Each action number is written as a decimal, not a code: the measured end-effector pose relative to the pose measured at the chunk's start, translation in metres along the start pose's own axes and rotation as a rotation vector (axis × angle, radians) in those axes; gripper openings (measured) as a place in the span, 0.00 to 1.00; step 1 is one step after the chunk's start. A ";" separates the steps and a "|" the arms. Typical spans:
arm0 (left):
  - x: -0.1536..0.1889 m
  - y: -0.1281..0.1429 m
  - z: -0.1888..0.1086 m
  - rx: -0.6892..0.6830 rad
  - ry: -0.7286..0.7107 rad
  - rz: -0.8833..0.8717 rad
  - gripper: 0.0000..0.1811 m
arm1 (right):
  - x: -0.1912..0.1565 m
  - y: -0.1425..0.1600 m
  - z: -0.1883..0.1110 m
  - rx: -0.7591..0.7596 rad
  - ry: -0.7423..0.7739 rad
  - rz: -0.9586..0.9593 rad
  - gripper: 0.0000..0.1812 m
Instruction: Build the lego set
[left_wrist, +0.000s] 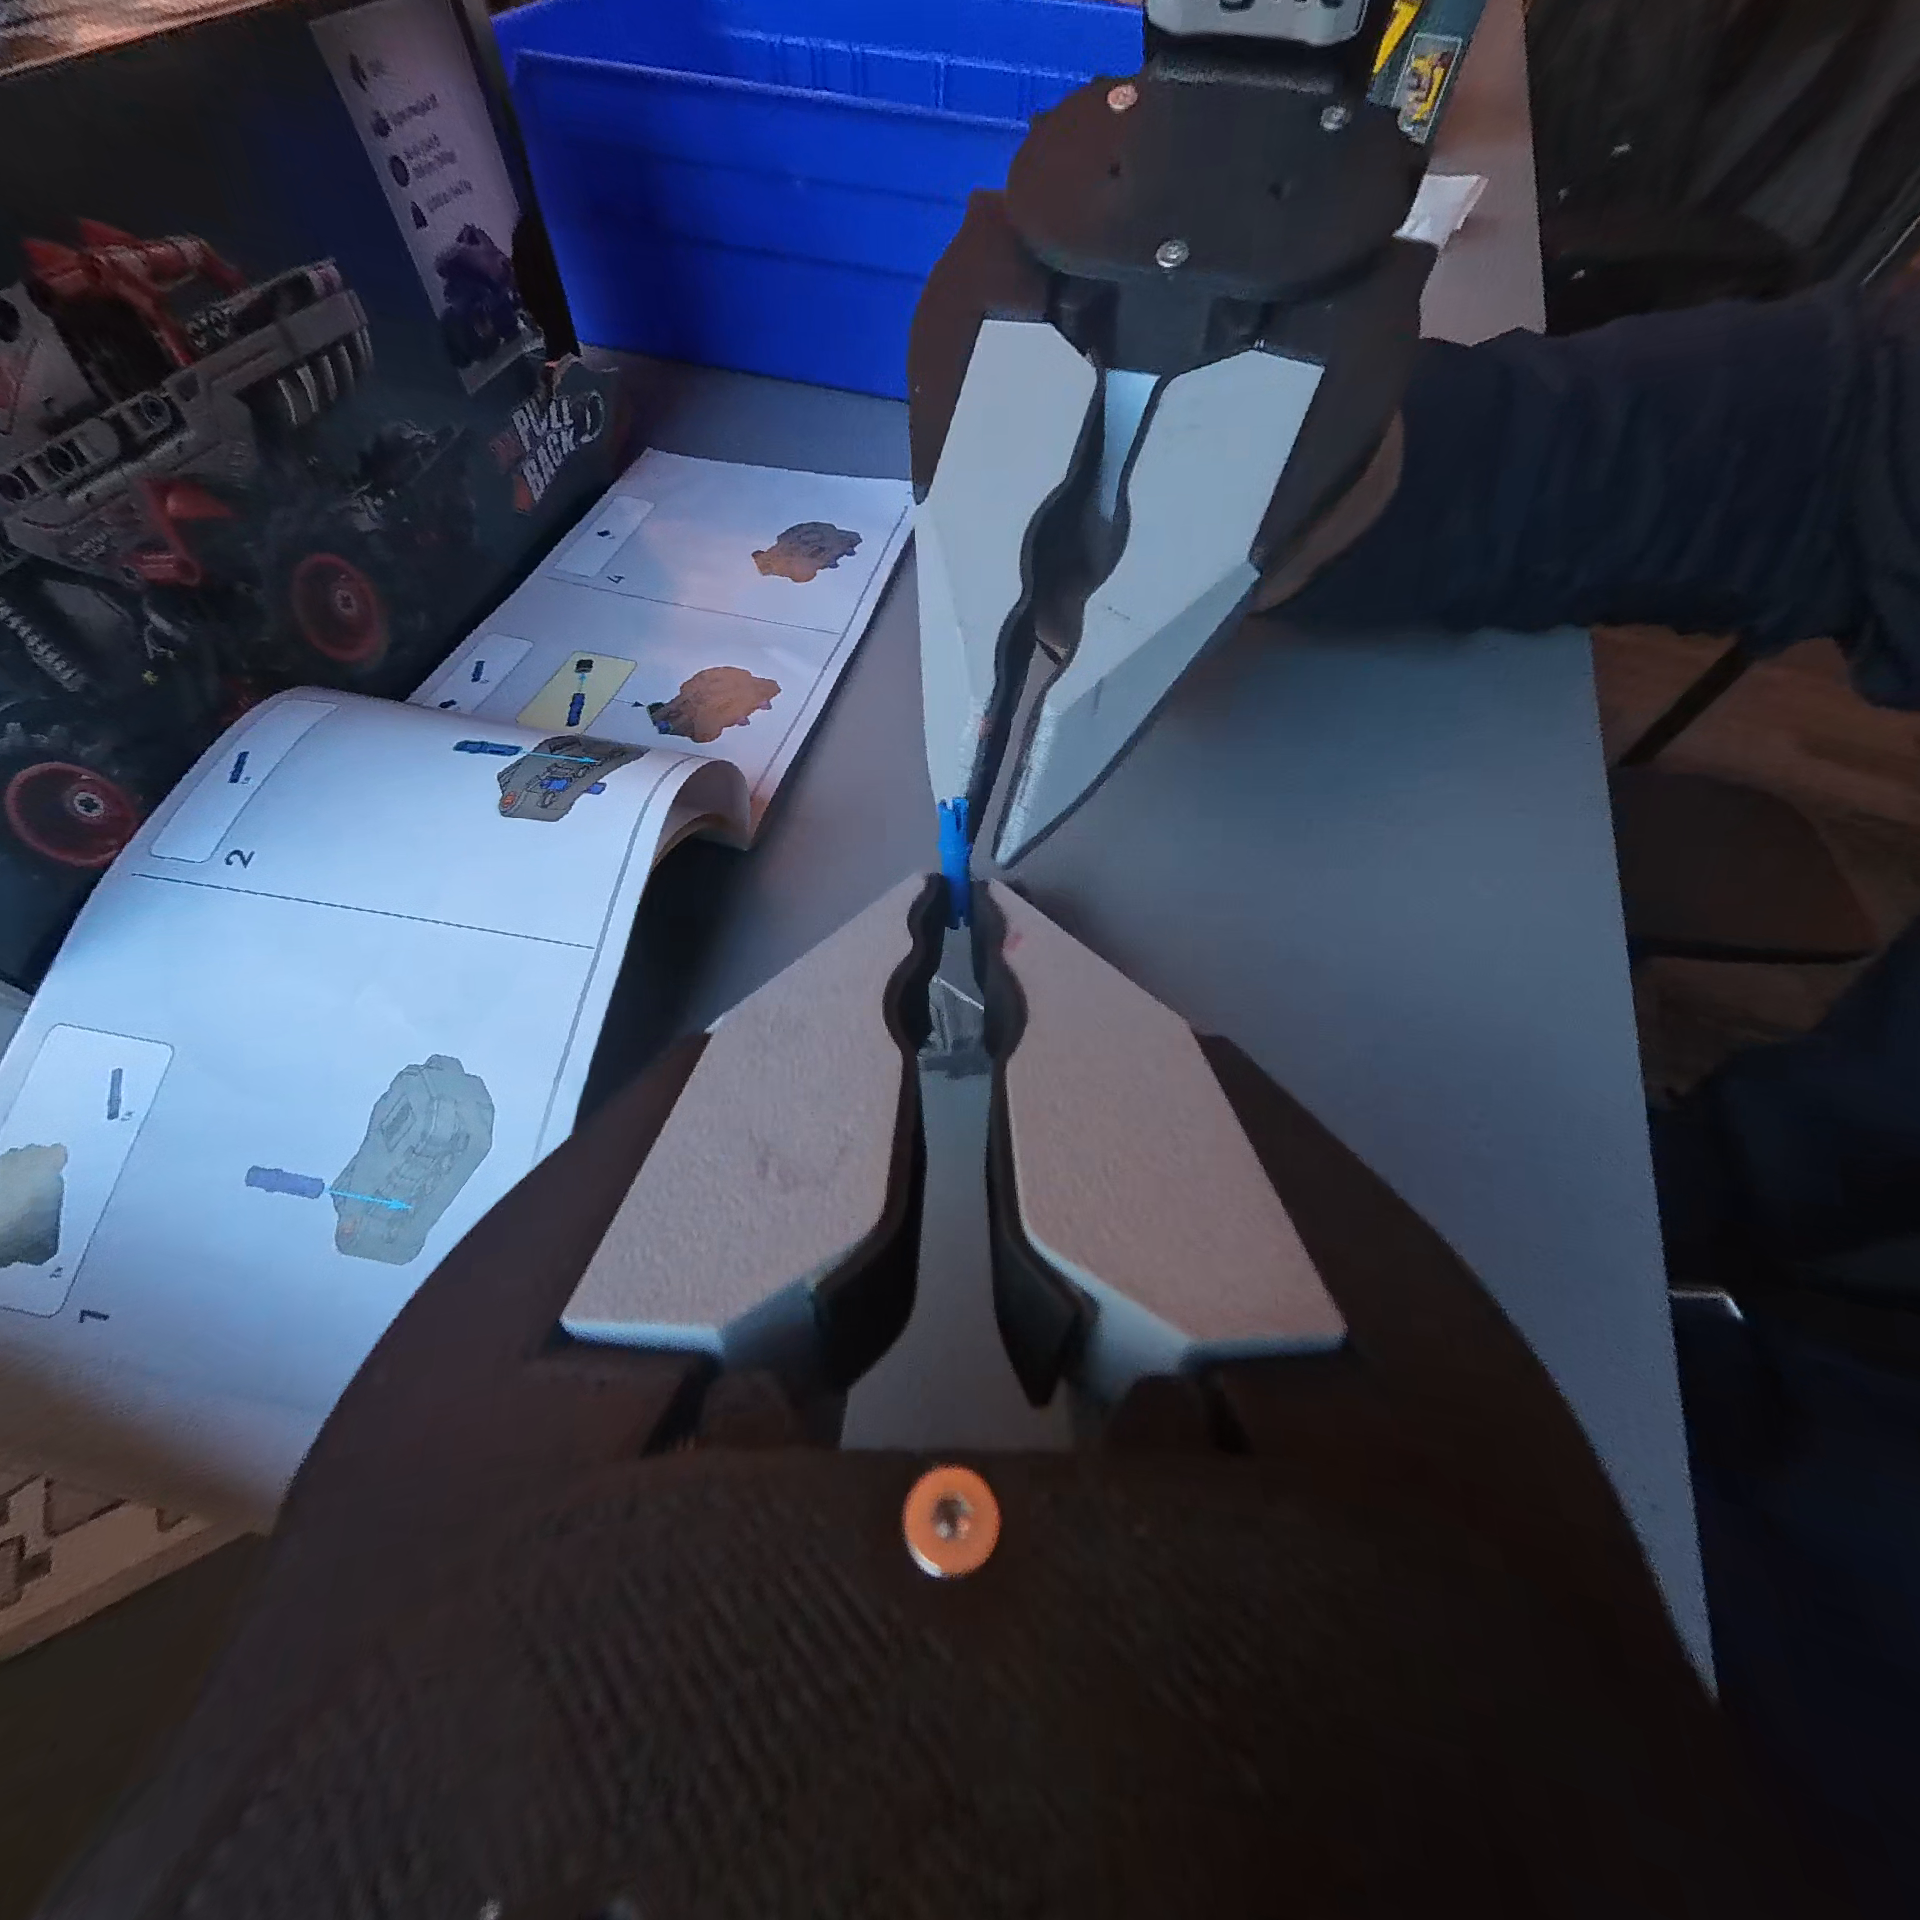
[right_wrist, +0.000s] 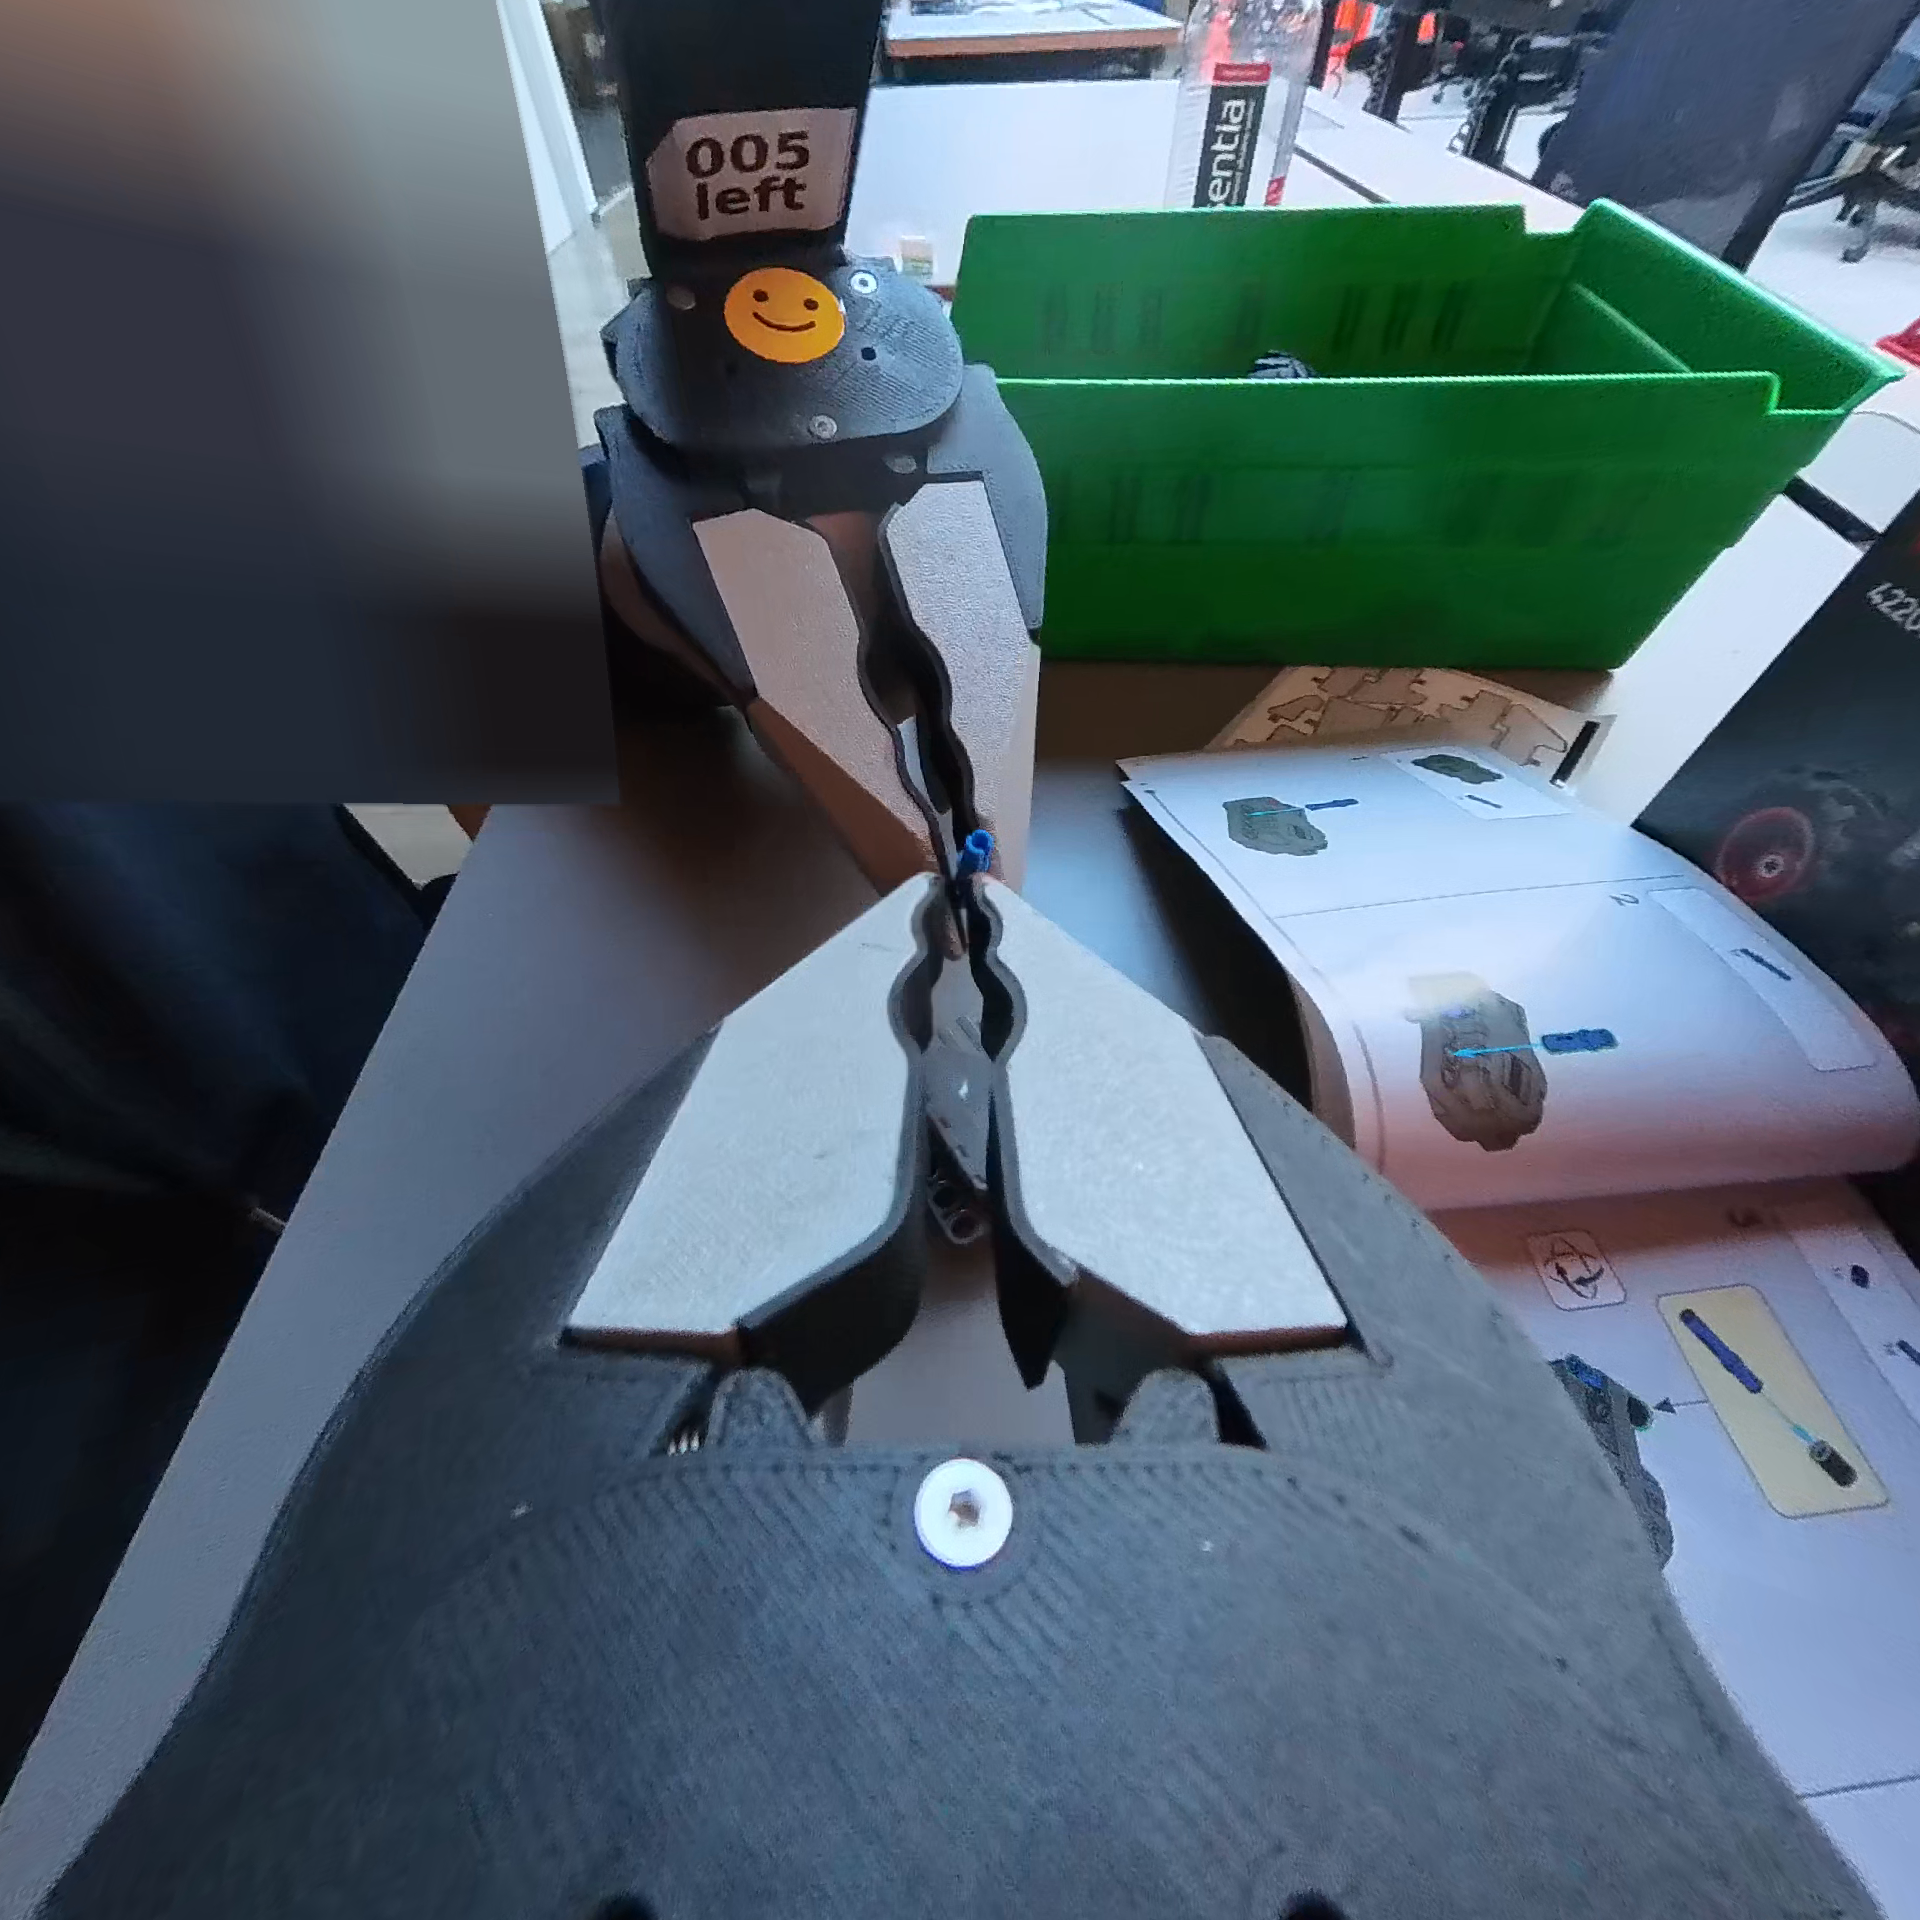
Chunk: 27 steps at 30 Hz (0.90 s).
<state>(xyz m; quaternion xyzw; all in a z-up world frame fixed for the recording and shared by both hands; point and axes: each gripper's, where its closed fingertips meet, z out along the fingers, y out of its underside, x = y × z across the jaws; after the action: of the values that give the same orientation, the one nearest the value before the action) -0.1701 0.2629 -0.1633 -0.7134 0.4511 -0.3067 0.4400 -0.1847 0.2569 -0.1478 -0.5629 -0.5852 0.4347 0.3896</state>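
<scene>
The two grippers meet tip to tip above the grey table (left_wrist: 1351, 1039), so no room is left between them. On one flank the open instruction booklet (left_wrist: 343, 935) arches up with the lego box (left_wrist: 208, 468) behind it, crowding that side. The blue bin (left_wrist: 779, 187) walls off one end, the green bin (right_wrist: 1403, 468) the other. The bare tabletop on the opposite flank lies open to its edge.

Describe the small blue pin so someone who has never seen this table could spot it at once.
On the grey table, beside the open instruction booklet, the left gripper and right gripper meet tip to tip. The blue pin stands there, pinched in the left gripper's fingers. It is tiny and bright blue, unlike the big blue bin behind.
</scene>
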 end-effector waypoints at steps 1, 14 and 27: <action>-0.001 0.000 0.000 -0.001 -0.001 -0.002 0.01 | 0.001 0.000 0.000 0.002 0.002 0.005 0.00; -0.001 0.015 0.007 -0.109 -0.068 0.126 0.01 | 0.002 0.007 0.004 -0.052 0.025 -0.004 0.01; 0.000 0.019 0.008 -0.132 -0.073 0.153 0.01 | 0.001 0.017 0.002 -0.121 0.033 -0.062 0.01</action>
<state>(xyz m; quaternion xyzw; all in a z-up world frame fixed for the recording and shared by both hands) -0.1701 0.2616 -0.1841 -0.7149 0.5071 -0.2158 0.4304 -0.1814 0.2579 -0.1643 -0.5742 -0.6210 0.3769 0.3775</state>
